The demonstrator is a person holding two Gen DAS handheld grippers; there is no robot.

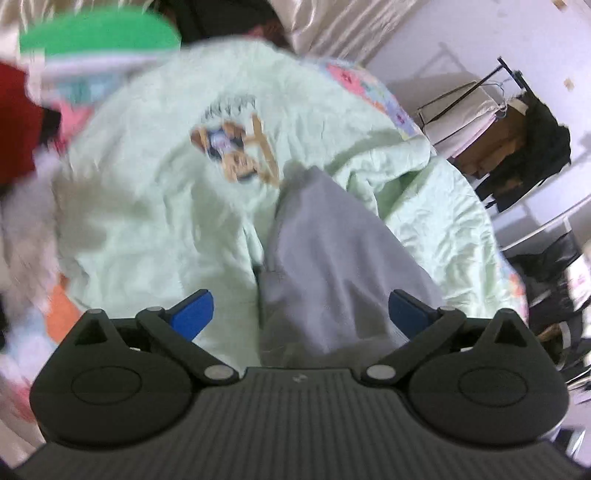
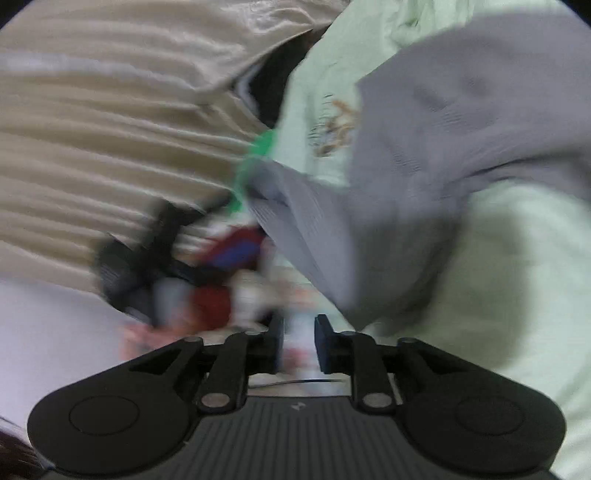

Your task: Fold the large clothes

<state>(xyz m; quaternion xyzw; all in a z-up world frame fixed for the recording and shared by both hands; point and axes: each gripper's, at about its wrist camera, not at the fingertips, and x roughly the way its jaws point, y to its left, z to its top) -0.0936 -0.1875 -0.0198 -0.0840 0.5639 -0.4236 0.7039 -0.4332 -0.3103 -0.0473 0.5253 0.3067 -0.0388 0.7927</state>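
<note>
In the left wrist view the left gripper [image 1: 300,314] sits nearest, its blue fingers [image 1: 194,314] spread wide with nothing between them. Just beyond and between them lies a grey garment [image 1: 332,251], a long strip running away from the gripper and lying on top of a pale green shirt [image 1: 155,184]. The shirt is spread over most of the surface, wrinkled, with a cartoon print [image 1: 232,147] and dark lettering near its middle. Left of the shirt the view blurs into a red cloth [image 1: 14,122] and a green-topped thing [image 1: 99,35] that cannot be made out. Farther right, past the shirt's edge, a patterned sheet [image 1: 373,92] shows, then a rack [image 1: 476,92] with a dark garment [image 1: 532,151] hanging by a white wall. In the right wrist view, which is heavily blurred, the right gripper [image 2: 298,341] has its jaws close together but a narrow gap shows, and nothing is seen held in it. Just up and right of its fingers [image 2: 325,343] the grey garment [image 2: 406,166] hangs in folds over the green shirt [image 2: 517,277], whose print [image 2: 332,125] peeks out beside it. Left of the gripper lies a smeared heap of red, blue and black clothes [image 2: 207,266], and behind it cream curtains [image 2: 122,129] fill the far left.
</note>
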